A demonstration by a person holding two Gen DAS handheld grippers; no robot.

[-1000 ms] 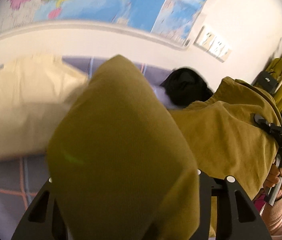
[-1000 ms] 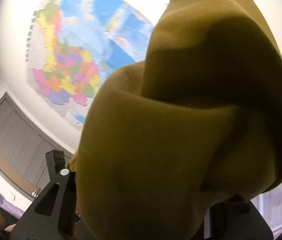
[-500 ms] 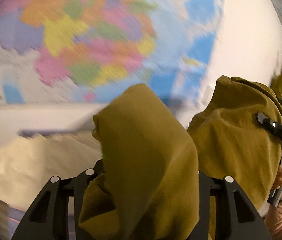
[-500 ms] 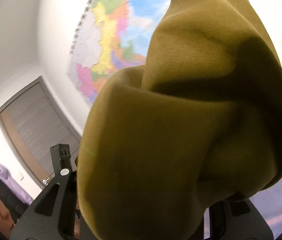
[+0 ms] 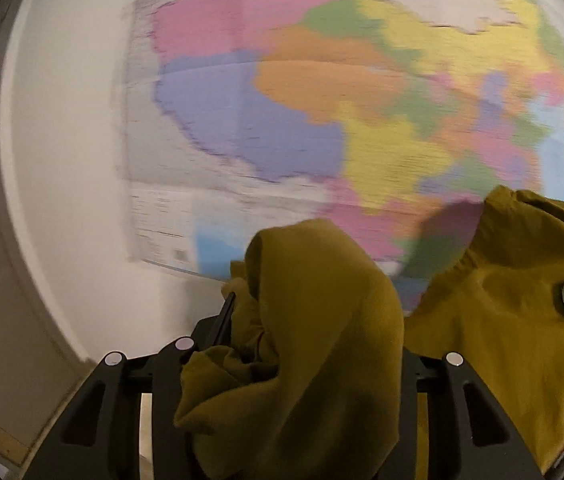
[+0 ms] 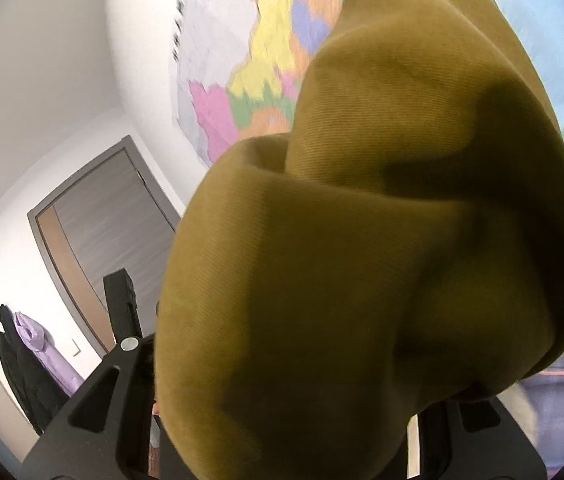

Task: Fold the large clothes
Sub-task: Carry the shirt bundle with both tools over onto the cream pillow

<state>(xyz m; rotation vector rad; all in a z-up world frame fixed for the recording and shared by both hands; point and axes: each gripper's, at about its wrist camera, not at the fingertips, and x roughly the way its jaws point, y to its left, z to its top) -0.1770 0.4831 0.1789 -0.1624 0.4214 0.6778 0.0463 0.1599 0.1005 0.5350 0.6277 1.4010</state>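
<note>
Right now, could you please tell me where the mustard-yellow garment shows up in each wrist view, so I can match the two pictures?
Left wrist view: the garment bunches at bottom centre between the left tongs, and more of it hangs at the right edge.
Right wrist view: the garment fills the centre and right, bulging over the right tongs.
Shared landmark: the coloured wall map behind it.

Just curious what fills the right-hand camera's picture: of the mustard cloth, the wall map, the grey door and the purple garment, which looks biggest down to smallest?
1. Mustard cloth, inflated by nearness
2. Wall map, partly hidden
3. Grey door
4. Purple garment
</note>
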